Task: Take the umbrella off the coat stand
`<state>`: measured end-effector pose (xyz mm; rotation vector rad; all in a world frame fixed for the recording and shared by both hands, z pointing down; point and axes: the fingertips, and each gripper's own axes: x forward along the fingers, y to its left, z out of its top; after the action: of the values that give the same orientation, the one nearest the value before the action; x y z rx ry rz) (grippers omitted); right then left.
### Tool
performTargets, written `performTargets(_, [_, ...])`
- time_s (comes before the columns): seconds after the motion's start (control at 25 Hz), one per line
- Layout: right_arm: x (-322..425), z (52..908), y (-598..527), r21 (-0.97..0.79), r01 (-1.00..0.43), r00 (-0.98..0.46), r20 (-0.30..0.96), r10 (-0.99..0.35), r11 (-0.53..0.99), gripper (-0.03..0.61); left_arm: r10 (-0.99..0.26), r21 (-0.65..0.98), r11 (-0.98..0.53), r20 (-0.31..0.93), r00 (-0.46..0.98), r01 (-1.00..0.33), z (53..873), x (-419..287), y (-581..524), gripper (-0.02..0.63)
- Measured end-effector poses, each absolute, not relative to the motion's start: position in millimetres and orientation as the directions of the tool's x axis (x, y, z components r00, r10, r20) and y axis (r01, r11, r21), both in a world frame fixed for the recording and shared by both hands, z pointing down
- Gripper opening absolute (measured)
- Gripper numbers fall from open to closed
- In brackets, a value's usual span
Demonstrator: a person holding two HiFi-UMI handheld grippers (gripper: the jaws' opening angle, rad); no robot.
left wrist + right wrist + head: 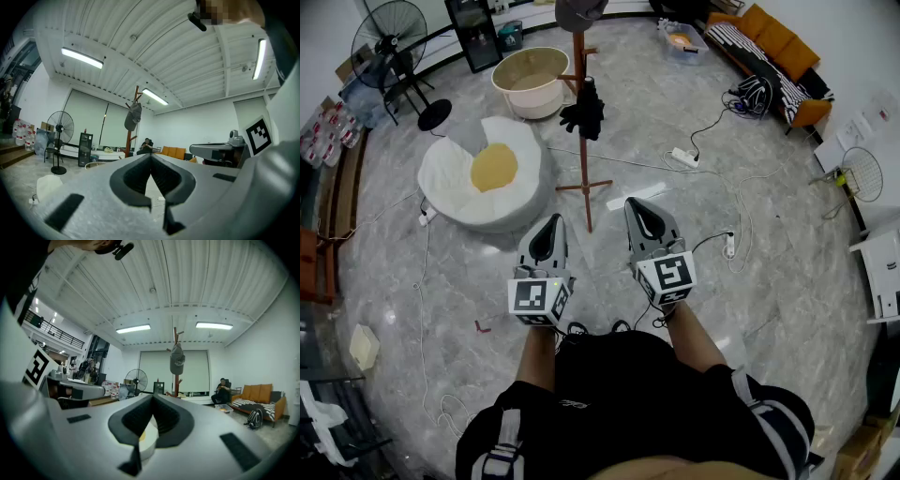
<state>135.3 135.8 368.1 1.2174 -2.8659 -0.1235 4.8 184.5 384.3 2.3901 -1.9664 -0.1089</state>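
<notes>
The wooden coat stand (584, 150) rises from the marble floor ahead of me. A black folded umbrella (584, 109) hangs from one of its pegs, and a grey cap (578, 11) sits on top. My left gripper (554, 222) and right gripper (637, 205) are held side by side, level, short of the stand's base. Both are shut with nothing between their jaws. The left gripper view shows the stand (136, 101) and cap (133, 117) far off, as does the right gripper view with stand (176, 336) and cap (176, 361). In both views the gripper bodies hide the umbrella.
A white beanbag with a yellow cushion (487, 178) lies left of the stand, with a beige tub (531, 80) and a floor fan (392, 42) behind it. Cables and a power strip (684, 157) cross the floor on the right. An orange sofa (773, 47) stands at the back right.
</notes>
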Motion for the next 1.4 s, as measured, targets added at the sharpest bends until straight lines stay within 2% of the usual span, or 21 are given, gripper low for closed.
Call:
performTargets(0.28, [124,376,144,0.051,-0.717,-0.697,-0.031,-0.717,0.695,0.010,-0.978,0.100,-0.207,-0.007,0.207,-0.973,400,-6,188,0.000])
performTargets(0.48, [118,401,154,0.042,-0.716,-0.696,0.036,-0.717,0.697,0.102,-0.971,0.126,-0.234,0.015,0.237,-0.964,417,-12,194,0.000])
performTargets(0.8, [108,427,162,0.010,-0.766,-0.640,0.076,-0.764,0.643,0.198,-0.954,0.142,-0.280,0.071,0.292,-0.949,441,-40,211,0.000])
performTargets(1.4, [84,444,135,-0.005,-0.789,-0.611,0.101,-0.785,0.614,0.247,-0.938,0.171,-0.307,0.112,0.328,-0.936,465,-66,188,0.000])
